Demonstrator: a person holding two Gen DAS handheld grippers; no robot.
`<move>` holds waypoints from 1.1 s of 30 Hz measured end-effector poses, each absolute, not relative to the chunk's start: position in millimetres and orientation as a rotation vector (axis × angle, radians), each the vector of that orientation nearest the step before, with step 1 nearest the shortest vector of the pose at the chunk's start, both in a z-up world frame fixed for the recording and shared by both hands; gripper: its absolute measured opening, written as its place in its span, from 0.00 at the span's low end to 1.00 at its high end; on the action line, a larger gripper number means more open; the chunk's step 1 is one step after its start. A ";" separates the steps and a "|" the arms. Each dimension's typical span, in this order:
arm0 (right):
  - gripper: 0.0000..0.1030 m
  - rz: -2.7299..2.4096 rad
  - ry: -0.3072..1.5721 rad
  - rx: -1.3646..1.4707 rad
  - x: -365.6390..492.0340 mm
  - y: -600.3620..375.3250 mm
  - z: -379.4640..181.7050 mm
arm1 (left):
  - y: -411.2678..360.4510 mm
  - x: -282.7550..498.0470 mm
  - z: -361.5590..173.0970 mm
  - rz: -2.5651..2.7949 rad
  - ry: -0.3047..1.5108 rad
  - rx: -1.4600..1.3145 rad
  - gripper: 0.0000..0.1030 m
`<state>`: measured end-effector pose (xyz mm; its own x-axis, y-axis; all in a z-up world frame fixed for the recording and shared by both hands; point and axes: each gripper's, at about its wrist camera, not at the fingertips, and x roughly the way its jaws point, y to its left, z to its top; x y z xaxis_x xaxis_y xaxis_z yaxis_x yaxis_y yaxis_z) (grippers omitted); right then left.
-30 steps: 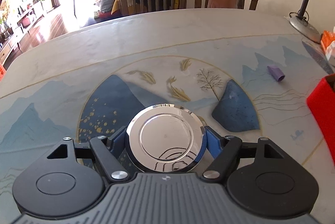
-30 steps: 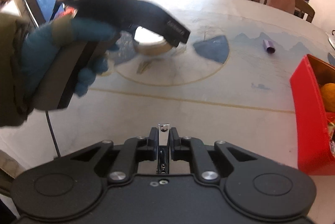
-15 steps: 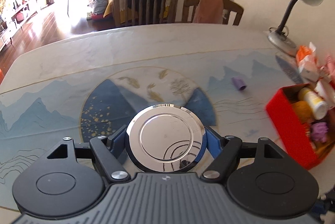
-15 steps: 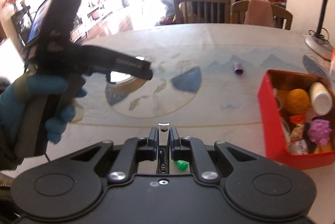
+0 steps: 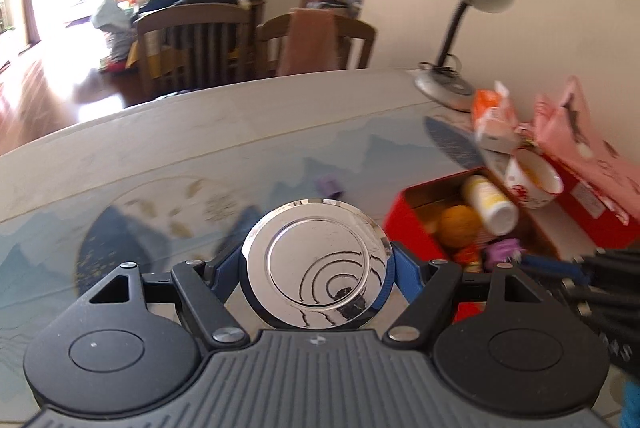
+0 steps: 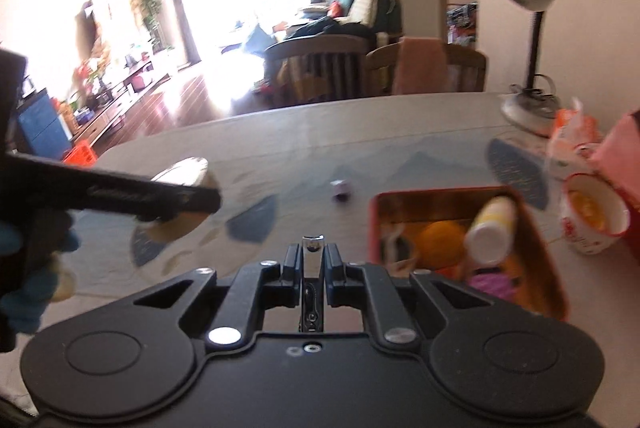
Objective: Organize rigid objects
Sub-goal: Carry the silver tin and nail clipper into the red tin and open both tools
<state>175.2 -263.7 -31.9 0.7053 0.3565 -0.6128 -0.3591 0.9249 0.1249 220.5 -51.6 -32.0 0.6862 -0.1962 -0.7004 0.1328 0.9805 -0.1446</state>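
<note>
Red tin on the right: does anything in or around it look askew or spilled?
Nothing spilled. In the open red metal tin, the yellow bottle with a white cap lies tilted, propped on the other contents with its cap end raised. A small purple cylinder lies alone on the table, outside the tin.

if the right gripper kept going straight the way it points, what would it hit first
Probably bare table, just left of the red box. The right gripper is shut on a thin metal piece. Depth is unclear.

The left tongs [image 5: 318,268] hide the disc's [image 5: 316,264] rim sides. The tin's [image 6: 374,228] contents are blurred; the frame edge cuts the pink bag [image 5: 576,131]. The purple piece [image 6: 340,187] is too small to identify.
</note>
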 end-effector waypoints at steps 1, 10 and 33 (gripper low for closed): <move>0.10 0.386 0.675 -0.006 177.7 -270.7 -32.0 | -59.6 222.3 -30.1 -0.198 0.792 -0.075 0.74; 0.10 0.294 0.677 -0.018 206.3 -326.9 -49.0 | -128.9 245.0 -28.2 -0.308 0.824 -0.014 0.74; 0.10 0.213 0.752 -0.024 242.9 -373.7 -92.8 | -232.2 277.7 -96.4 -0.436 0.969 0.098 0.74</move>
